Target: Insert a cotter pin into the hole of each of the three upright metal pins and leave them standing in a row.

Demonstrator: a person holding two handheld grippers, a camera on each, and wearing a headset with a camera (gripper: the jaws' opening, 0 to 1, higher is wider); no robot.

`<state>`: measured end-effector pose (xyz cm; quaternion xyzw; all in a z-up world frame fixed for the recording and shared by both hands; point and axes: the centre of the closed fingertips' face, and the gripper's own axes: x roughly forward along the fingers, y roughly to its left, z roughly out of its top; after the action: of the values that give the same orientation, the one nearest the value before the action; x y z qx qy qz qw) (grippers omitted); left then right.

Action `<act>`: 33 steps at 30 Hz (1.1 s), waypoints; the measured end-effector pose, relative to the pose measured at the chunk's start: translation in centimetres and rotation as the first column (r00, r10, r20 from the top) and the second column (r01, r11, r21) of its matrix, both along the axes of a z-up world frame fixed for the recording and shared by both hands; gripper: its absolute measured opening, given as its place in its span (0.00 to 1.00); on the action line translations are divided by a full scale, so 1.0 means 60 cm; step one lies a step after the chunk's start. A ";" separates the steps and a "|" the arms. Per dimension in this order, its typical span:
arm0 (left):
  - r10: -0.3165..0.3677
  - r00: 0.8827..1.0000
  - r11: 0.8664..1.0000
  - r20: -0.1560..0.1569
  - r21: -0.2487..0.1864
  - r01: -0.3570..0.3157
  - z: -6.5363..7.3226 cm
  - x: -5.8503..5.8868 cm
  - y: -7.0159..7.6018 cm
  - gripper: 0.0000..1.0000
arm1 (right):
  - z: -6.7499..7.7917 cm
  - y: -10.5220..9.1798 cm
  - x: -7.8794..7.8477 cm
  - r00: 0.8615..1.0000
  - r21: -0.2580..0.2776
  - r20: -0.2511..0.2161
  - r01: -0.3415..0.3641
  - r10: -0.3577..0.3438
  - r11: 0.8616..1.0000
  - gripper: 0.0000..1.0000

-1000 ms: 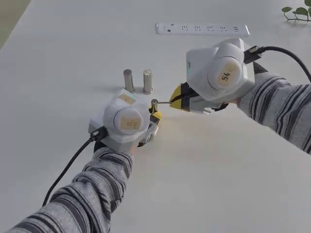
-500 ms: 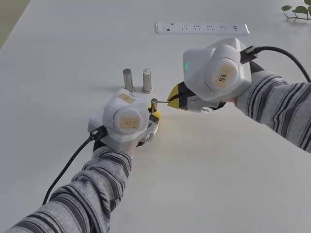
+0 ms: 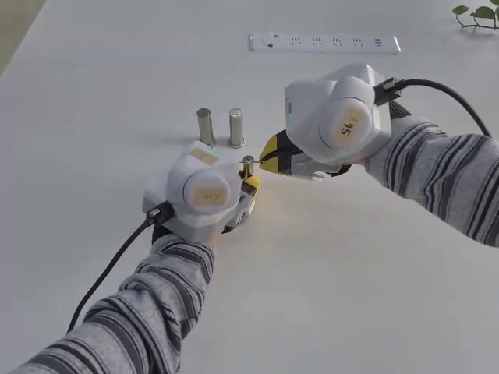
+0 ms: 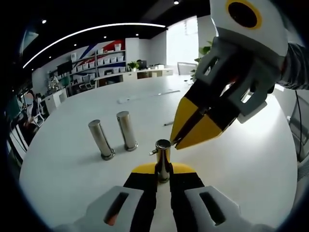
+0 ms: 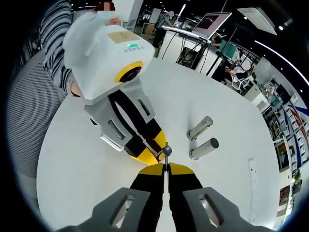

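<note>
While one metal pin (image 4: 162, 153) is held upright, clamped low down between the fingers of the left gripper (image 4: 162, 174), a thin cotter pin (image 5: 166, 159) is pinched between the closed fingers of the right gripper (image 5: 165, 169). Its tip is set at the hole near the top of the metal pin, and a tiny bit seems to poke out on the other side. Two more metal pins (image 4: 101, 139) (image 4: 126, 129) are stood side by side just behind on the desk (image 3: 351, 257). A power strip (image 3: 324, 44) is laid far back.
</note>
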<state>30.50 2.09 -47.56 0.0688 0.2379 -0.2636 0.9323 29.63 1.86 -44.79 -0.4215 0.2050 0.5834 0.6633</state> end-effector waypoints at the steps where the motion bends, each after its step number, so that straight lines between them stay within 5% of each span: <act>1: 0.002 1.000 1.000 0.000 -0.001 -0.002 0.000 0.000 0.000 0.05 | -0.001 0.001 0.001 1.000 -0.002 0.004 -0.004 0.004 1.000 0.00; 33: 0.043 0.999 0.999 -0.005 -0.015 -0.043 -0.002 0.000 0.001 0.05 | 0.014 -0.007 -0.003 0.994 0.070 -0.061 0.094 -0.089 0.993 0.00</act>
<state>30.50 2.12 -47.69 0.0563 0.2395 -0.2456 0.9376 29.43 1.46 -43.98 -0.3703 0.2218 0.5713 0.6981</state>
